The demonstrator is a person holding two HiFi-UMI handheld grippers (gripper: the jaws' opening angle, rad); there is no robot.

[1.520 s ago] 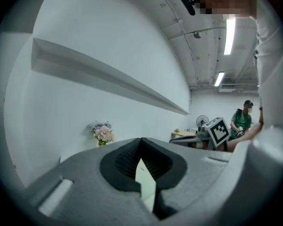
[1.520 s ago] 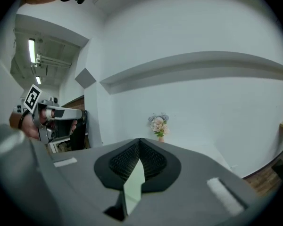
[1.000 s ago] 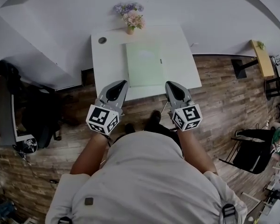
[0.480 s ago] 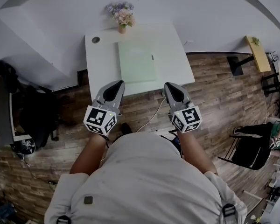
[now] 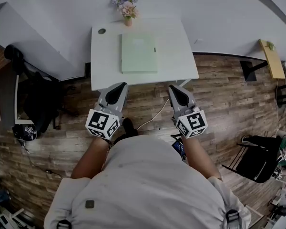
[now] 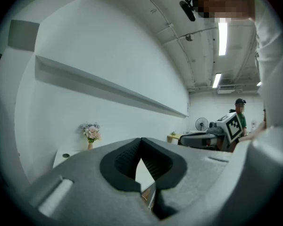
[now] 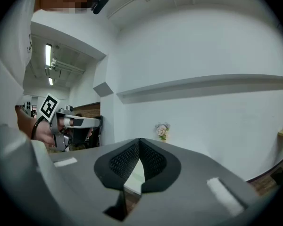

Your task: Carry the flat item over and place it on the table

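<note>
The flat item, a pale green board, lies flat on the white table with nothing touching it. Both grippers are held side by side over the wooden floor, just short of the table's near edge. My left gripper is shut and holds nothing; its own view shows the jaw tips meeting. My right gripper is likewise shut and empty, tips together. Each gripper shows in the other's view: the right one and the left one.
A vase of flowers and a small dark round thing stand at the table's far side by the white wall. A black chair is at the left and another at the right. A cable lies on the floor.
Both grippers have drawn back from the table's near edge and the green board, which now lie farther ahead. The board has stayed where it was on the table.
</note>
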